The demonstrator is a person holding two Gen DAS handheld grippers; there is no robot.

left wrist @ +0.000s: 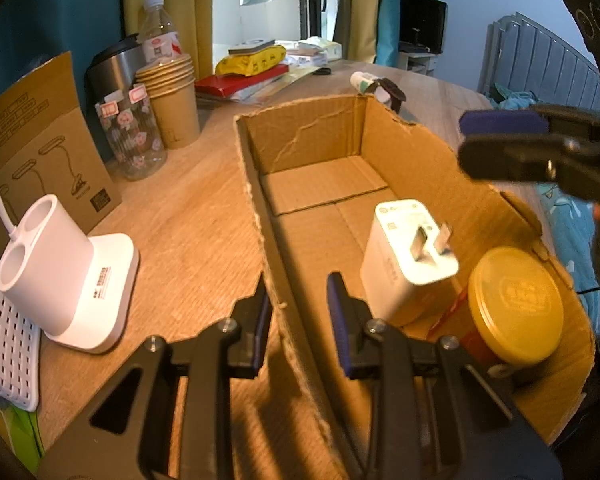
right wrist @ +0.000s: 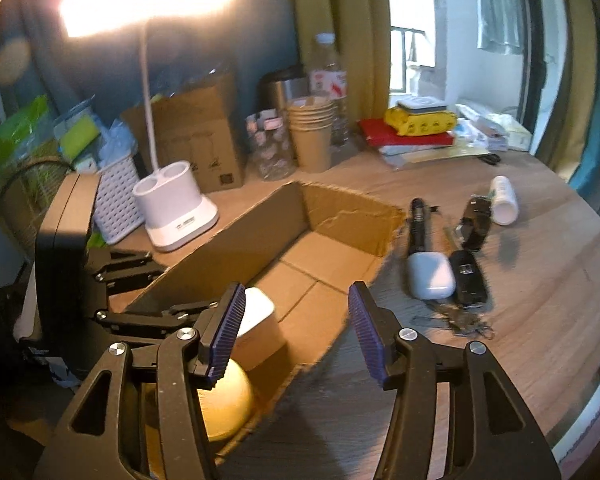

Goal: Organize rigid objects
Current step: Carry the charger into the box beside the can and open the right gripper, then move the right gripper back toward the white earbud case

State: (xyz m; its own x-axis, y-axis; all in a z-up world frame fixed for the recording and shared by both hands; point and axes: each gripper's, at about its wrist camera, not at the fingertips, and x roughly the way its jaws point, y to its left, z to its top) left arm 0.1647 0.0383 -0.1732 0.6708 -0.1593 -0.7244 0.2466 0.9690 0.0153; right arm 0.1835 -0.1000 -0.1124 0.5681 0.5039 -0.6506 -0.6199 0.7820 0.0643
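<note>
Sorting into torn brown cardboard box (right wrist: 332, 216) | left gripper (left wrist: 298, 316) clamps box wall | right gripper (right wrist: 296, 334) half-open, empty | next: white glossy earbud case (right wrist: 430, 276) on desk (right wrist: 540, 280), light, rigid, slippery; grip across flat sides.

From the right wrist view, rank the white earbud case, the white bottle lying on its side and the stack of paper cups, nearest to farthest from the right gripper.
1. White earbud case: on the table right of the cardboard box, just beyond the right gripper.
2. White bottle: farther out, to the right.
3. Stack of paper cups: at the back, behind the box.
</note>
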